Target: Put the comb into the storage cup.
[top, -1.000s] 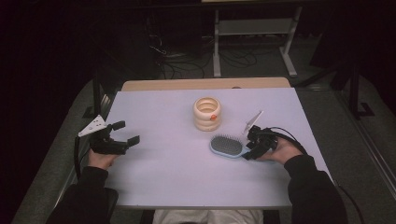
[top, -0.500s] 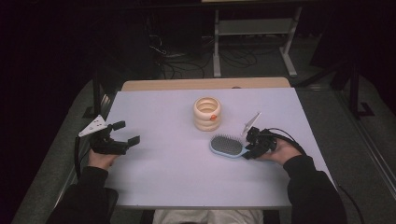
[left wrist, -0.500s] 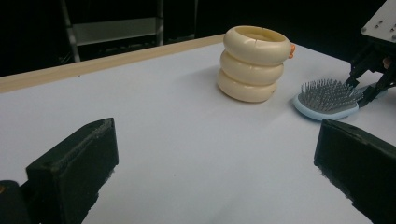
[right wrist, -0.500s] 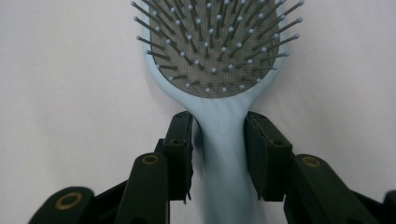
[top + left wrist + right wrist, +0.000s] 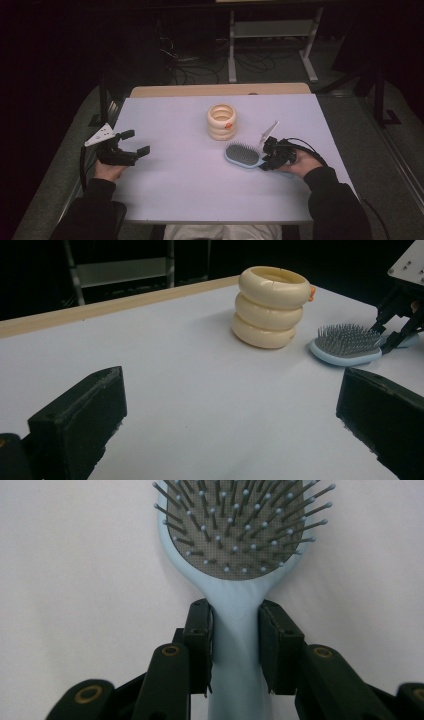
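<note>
Now, by parts:
Hairbrush material: one hairbrush (image 5: 242, 155), a pale blue smooth plastic body with an oval head, a grey pad and many thin pins with small ball tips standing up from it.
Hairbrush place: flat on the table (image 5: 190, 190), pins up, right of the middle and just near of the ring stack.
Hairbrush axis: long axis runs left to right across the table, head toward the left, handle toward the right and slightly nearer.
Right gripper: the right gripper (image 5: 269, 156) sits at the handle; in the right gripper view (image 5: 235, 645) its two black jaws have just been closing and now stand narrow, one pad on each side of the handle's neck and against it, clamping it just behind the head.
Left gripper: the left gripper (image 5: 135, 144) hovers at the near left of the table, well apart from the brush; in the left gripper view its blocky matte black jaws stand wide with bare table between them.
Ring stack: one cream ring stack (image 5: 222, 121), three rounded glossy rings one on another, hollow at the top, with a small orange bit on its right side; it stands upright, far of the brush head.
Table surface: one flat, pale lilac-white matte sheet with a light wooden strip along the far edge.
Count: two grippers, one brush, one stack of three rings.
</note>
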